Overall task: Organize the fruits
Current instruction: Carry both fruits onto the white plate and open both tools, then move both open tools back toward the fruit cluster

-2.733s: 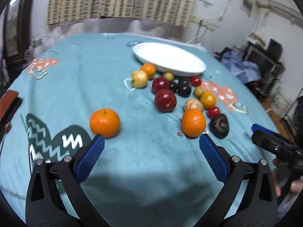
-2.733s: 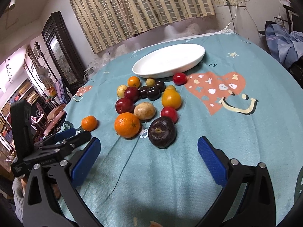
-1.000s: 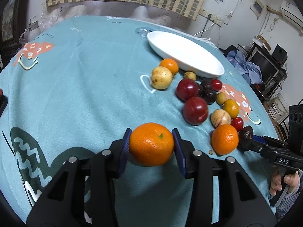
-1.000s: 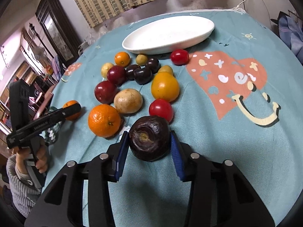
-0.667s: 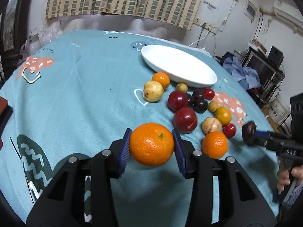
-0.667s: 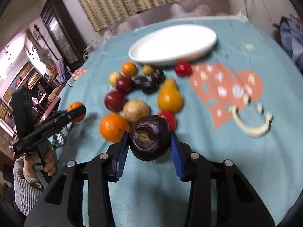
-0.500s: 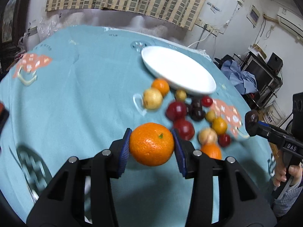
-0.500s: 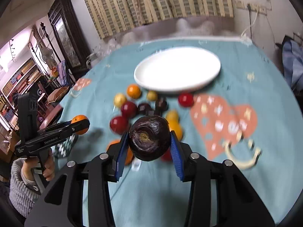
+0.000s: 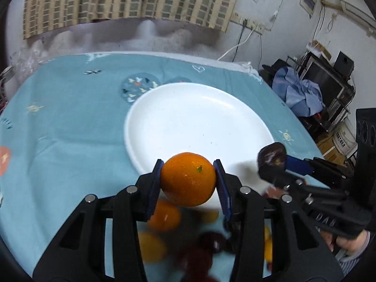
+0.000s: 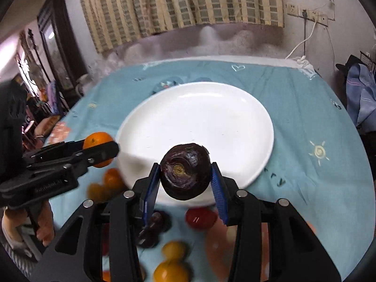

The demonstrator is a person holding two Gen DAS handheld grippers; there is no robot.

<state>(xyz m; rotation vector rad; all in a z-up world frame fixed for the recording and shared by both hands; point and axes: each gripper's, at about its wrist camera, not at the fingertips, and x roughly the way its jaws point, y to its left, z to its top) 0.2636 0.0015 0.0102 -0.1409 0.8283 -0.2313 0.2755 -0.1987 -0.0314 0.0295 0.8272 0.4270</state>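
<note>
My left gripper [image 9: 188,183] is shut on an orange [image 9: 188,178] and holds it in the air over the near rim of the white plate [image 9: 197,119]. My right gripper [image 10: 185,176] is shut on a dark purple fruit [image 10: 185,171] above the plate's [image 10: 199,117] near edge. In the left wrist view the right gripper with the purple fruit [image 9: 271,156] sits to the right. In the right wrist view the left gripper with the orange [image 10: 97,142] sits at the left. The plate holds no fruit.
Several loose fruits lie blurred on the teal tablecloth [image 9: 58,122] below the grippers: a small orange [image 9: 164,215], a red fruit [image 10: 201,218], dark plums [image 10: 155,225], a yellow one [image 10: 172,250]. Clothes and electronics stand past the table's right edge [image 9: 298,91].
Both grippers have lifted their fruits and moved forward over the fruit pile to the near rim of the plate. The plate now fills the middle of both views.
</note>
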